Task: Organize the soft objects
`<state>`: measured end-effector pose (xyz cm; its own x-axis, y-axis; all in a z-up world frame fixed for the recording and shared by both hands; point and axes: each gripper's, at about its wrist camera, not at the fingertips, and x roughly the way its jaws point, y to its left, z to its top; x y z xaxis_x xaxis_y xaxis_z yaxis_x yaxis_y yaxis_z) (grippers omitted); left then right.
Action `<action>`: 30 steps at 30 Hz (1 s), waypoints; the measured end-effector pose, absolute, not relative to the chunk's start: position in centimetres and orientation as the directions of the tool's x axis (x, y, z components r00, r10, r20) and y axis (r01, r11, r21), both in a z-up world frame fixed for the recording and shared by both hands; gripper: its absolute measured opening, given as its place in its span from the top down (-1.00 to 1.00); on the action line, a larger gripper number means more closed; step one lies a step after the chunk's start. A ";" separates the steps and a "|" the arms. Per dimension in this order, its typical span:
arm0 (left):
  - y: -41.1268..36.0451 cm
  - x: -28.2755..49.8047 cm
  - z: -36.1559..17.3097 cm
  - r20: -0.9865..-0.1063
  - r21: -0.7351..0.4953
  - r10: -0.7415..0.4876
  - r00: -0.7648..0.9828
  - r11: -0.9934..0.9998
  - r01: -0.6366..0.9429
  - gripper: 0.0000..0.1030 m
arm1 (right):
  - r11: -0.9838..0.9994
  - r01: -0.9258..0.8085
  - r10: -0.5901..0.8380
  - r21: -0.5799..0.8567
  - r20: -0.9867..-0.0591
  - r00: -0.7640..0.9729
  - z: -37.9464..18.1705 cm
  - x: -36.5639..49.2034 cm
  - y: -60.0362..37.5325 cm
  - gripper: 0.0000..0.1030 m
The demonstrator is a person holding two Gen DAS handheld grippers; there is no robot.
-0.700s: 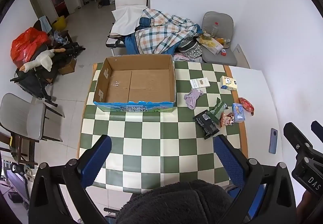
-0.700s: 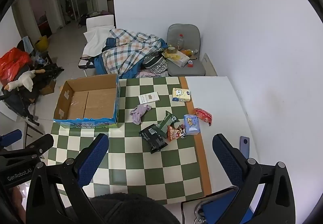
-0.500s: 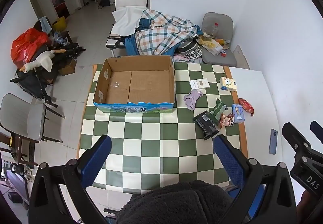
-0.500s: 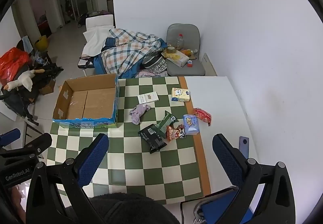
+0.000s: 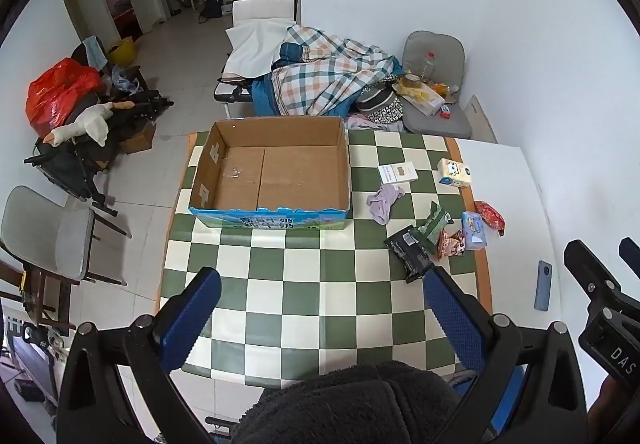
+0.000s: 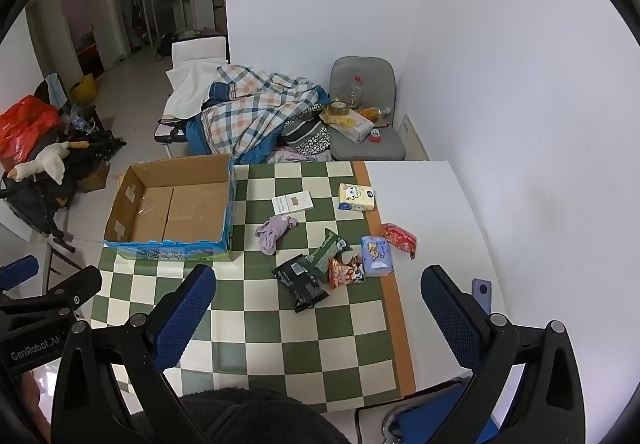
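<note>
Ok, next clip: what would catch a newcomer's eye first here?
The big open cardboard box sits empty at the far left of the green-checked table. To its right lies a scatter of small things: a lilac cloth, snack packets and tissue packs. Both grippers, left and right, hover open above the table's near edge.

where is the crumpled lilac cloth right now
In both wrist views the crumpled lilac cloth lies on the checked tablecloth, just right of the open cardboard box, below the flat white box.

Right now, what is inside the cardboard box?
The cardboard box holds no objects: only its bare flaps and some clear tape show. The strip of floor just behind its near wall is hidden.
</note>
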<state>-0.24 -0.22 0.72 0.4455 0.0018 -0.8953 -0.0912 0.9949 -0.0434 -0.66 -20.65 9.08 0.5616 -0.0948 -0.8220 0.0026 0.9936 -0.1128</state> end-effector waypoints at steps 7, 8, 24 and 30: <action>-0.2 -0.2 0.9 -0.891 -0.040 0.007 0.455 0.995 -0.093 -1.00 | 0.993 0.002 -0.096 -0.115 -0.816 0.570 9.3 -0.8 -20.5 -1.00; -0.2 -0.2 1.1 -0.890 -0.040 0.007 0.456 0.995 -0.093 -1.00 | 0.993 0.002 -0.097 -0.116 -0.816 0.570 9.3 -0.8 -20.4 -1.00; -0.3 0.0 1.7 -0.885 -0.035 0.015 0.466 0.995 -0.098 -1.00 | 0.993 0.002 -0.098 -0.120 -0.800 0.592 10.1 -1.0 -20.6 -1.00; -0.4 0.1 1.8 -0.883 -0.034 0.016 0.470 0.995 -0.097 -1.00 | 0.993 0.006 -0.100 -0.121 -0.796 0.597 10.2 -1.1 -20.5 -1.00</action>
<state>0.11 -0.38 1.81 0.4695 0.0156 -0.8828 -0.0972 0.9947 -0.0342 -1.11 -20.49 10.23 0.5967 -0.1005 -0.7961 0.0055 0.9926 -0.1211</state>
